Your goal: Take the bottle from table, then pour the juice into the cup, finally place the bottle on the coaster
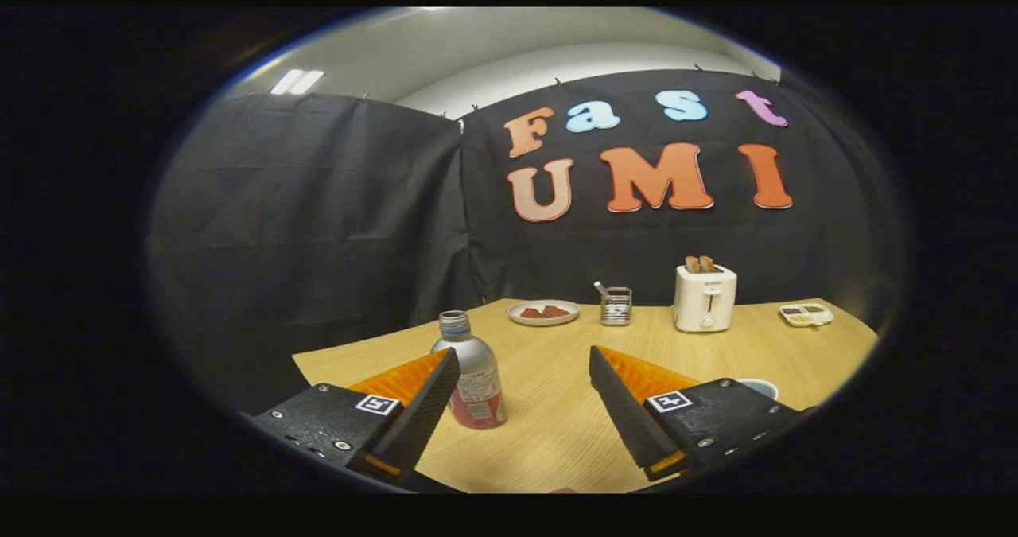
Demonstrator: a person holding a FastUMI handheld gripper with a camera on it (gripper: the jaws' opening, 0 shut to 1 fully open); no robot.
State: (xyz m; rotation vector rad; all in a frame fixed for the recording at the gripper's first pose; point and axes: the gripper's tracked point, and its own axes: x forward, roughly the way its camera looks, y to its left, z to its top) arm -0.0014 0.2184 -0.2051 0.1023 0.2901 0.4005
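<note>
A silver bottle (471,370) with a red label and no cap stands upright on the wooden table (557,433), just ahead of the left finger and partly hidden behind its tip. My gripper (525,360) is open, with bare table between its fingers. The bottle is nearer the left finger than the right one, and neither finger touches it. The rim of a cup (757,387) peeks out behind the right finger, mostly hidden by it.
At the back of the table stand a plate (543,313) with reddish food, a small glass holder (615,305), a white toaster (705,297) with toast in it, and a small tray (806,314) at the far right. Black cloth walls close the booth behind.
</note>
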